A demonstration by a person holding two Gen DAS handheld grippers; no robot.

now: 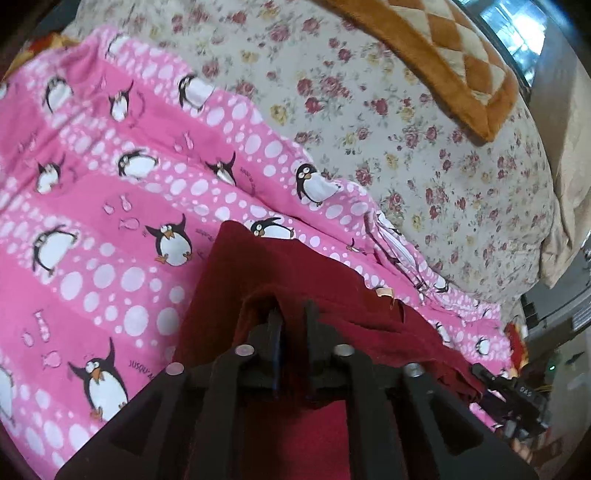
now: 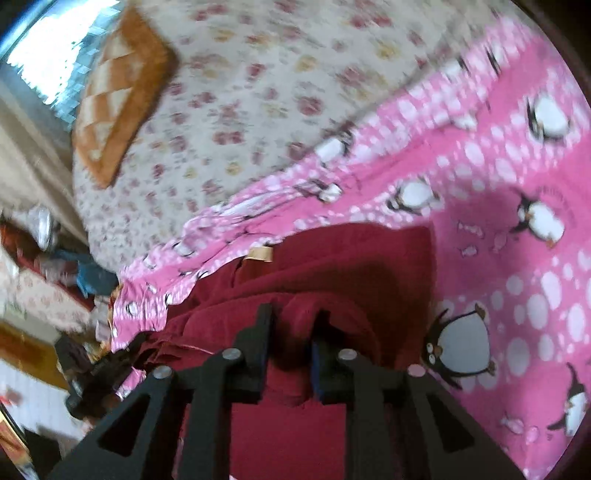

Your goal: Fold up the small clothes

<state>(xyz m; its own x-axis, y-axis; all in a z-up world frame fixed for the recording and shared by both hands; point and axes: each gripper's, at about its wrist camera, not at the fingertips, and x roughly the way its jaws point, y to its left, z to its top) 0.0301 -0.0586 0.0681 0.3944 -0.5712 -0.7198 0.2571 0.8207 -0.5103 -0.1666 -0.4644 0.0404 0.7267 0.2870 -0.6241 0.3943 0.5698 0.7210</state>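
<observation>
A dark red garment lies on a pink penguin-print blanket; it also shows in the right wrist view, with a tan label near its far edge. My left gripper is shut on a fold of the dark red garment, with cloth bunched between its jaws. My right gripper is shut on another fold of the same garment. The right gripper's black body also shows at the lower right of the left wrist view. The right wrist view is blurred.
The pink blanket lies on a floral bedsheet. An orange and cream checked cushion lies at the far end of the bed; it also shows in the right wrist view. A window is beyond. Clutter sits beside the bed.
</observation>
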